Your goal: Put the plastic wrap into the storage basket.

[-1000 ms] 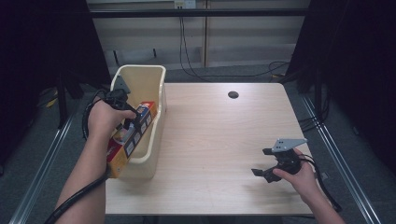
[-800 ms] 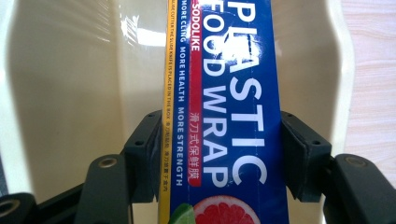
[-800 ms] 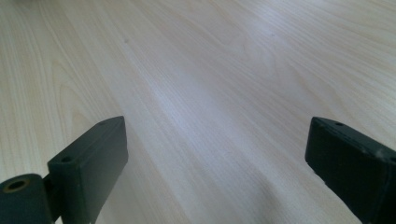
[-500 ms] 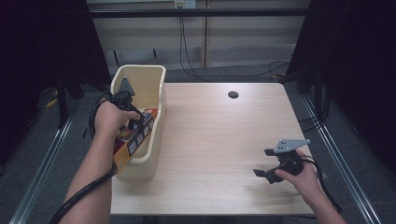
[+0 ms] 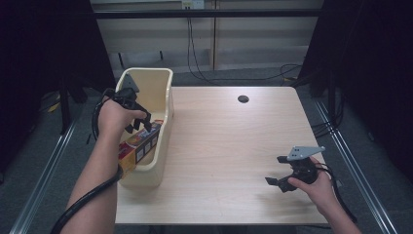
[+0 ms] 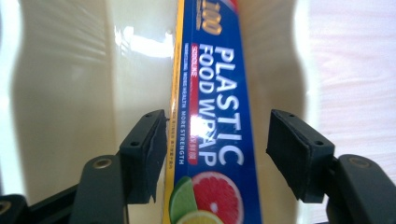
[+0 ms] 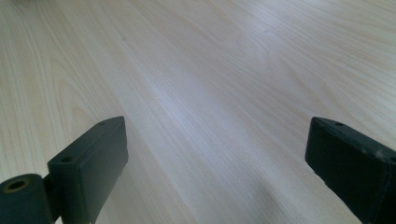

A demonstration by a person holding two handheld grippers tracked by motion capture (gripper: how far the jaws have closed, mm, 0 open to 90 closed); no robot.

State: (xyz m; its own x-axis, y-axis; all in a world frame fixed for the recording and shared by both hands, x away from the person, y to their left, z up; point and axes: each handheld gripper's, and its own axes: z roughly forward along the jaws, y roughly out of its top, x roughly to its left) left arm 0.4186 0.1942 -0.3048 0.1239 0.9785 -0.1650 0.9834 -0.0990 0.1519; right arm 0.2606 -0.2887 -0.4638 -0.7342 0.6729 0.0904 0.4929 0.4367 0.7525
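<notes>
A long blue box of plastic wrap [image 5: 141, 141] lies slanted in the cream plastic bin [image 5: 163, 97], its near end poking over the bin's left rim. My left gripper [image 5: 139, 126] hovers over it, pointing down. In the left gripper view the box [image 6: 215, 93] runs between the jaws of the left gripper [image 6: 217, 144], which have just been opening; a gap shows beside the right pad [image 6: 292, 149], so the box is not clamped. My right gripper [image 5: 276, 171] rests low over the table's near right part, open, with only bare wood between its jaws [image 7: 215, 154].
The bin stands along the left edge of the light wooden table [image 5: 234, 146]. A dark round hole [image 5: 243, 99] sits near the far edge. Cables lie on the floor behind, and metal rails run along both sides.
The left hand has shifted slightly toward the far end of the bin and its jaws have parted from the box. The right hand has not moved.
</notes>
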